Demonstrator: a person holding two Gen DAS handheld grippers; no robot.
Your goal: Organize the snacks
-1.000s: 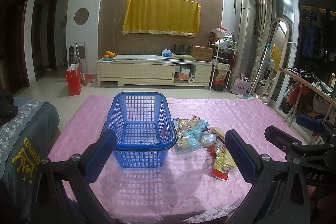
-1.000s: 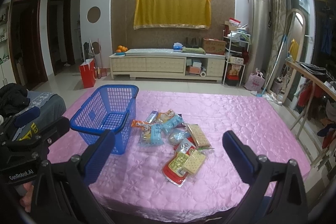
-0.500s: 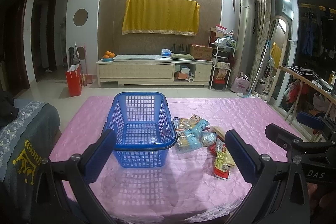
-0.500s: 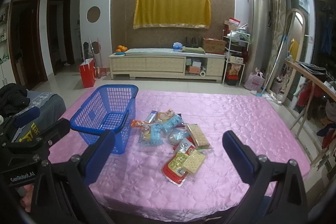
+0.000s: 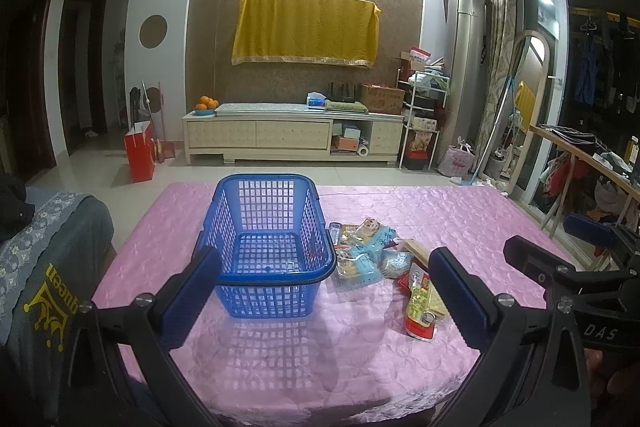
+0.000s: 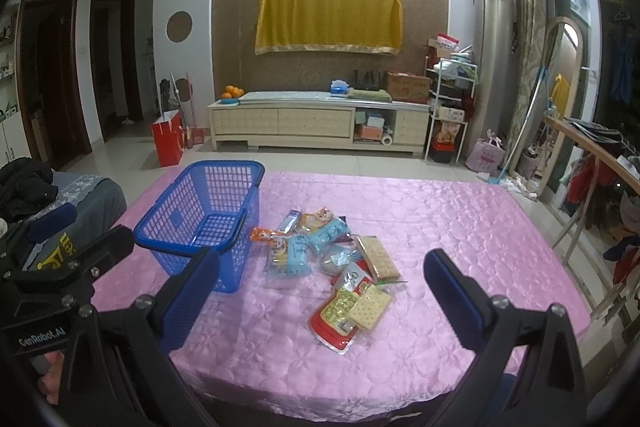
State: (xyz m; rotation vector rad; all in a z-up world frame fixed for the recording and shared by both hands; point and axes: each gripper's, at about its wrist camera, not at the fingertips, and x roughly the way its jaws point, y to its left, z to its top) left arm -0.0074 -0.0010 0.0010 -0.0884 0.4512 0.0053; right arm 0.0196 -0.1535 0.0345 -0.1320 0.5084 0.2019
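Both tongs held low over the near edge of the table (image 6: 460, 227), pointing forward, nothing between the fingers.

My left tongs (image 5: 326, 291): spread wide, empty. The blue pad of one finger (image 5: 196, 285) sits at 7 o'clock of the basket (image 5: 268, 247), the other pad at 4 o'clock of it, in front of the snack pile (image 5: 376, 259). Not touching either.

My right tongs (image 6: 320, 301): also spread wide, empty, framing the pile (image 6: 332, 259) from the near side. My left tongs (image 6: 76, 259) show at 9 o'clock in the right camera; a bit of my hand (image 6: 50, 375) is under them.

Basket: blue plastic, open lattice walls, handle folded down on the rim, upright on the pink quilted cloth. Looks empty through the mesh.

Snacks: loose heap just beside the basket, at its 3 o'clock. Pale blue packets (image 6: 296, 255) nearest the basket, one touching its wall or very close, cannot tell which. A cracker pack (image 6: 378, 255) lies at the heap's right. A red-edged packet (image 6: 334, 319) lies closest to me with a square cracker pack (image 6: 370, 307) overlapping it.
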